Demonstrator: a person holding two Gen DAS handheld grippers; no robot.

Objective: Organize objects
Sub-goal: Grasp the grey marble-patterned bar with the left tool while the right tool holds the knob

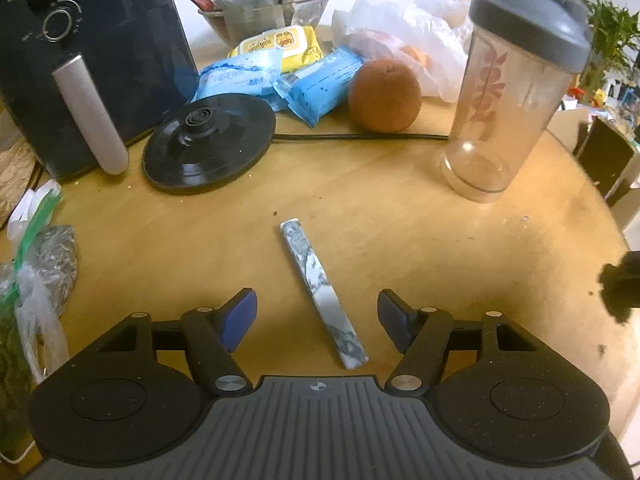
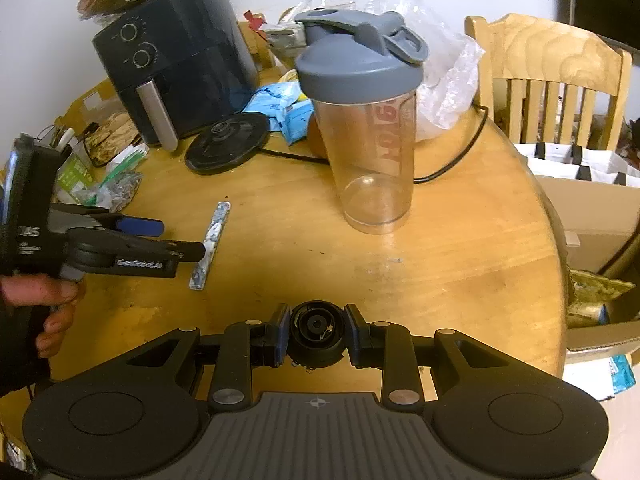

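A flat marbled grey-white bar (image 1: 323, 293) lies on the round wooden table (image 1: 360, 200). My left gripper (image 1: 316, 316) is open and low over the table, its blue pads (image 1: 239, 316) on either side of the bar's near half, not touching it. In the right wrist view the bar (image 2: 211, 245) and the left gripper (image 2: 184, 240) show at the left. My right gripper (image 2: 317, 334) is shut on a small round black part (image 2: 317, 333), held above the table's near edge. A clear shaker bottle (image 2: 368, 128) with a grey lid stands mid-table; it also shows in the left wrist view (image 1: 516, 92).
A black air fryer (image 1: 80, 52), a black kettle base (image 1: 210, 146) with its cord, blue packets (image 1: 320, 84), an orange (image 1: 385, 96), yellow wipes and plastic bags crowd the back. Bagged items (image 1: 36, 280) lie at the left. A wooden chair (image 2: 556, 80) and boxes stand right.
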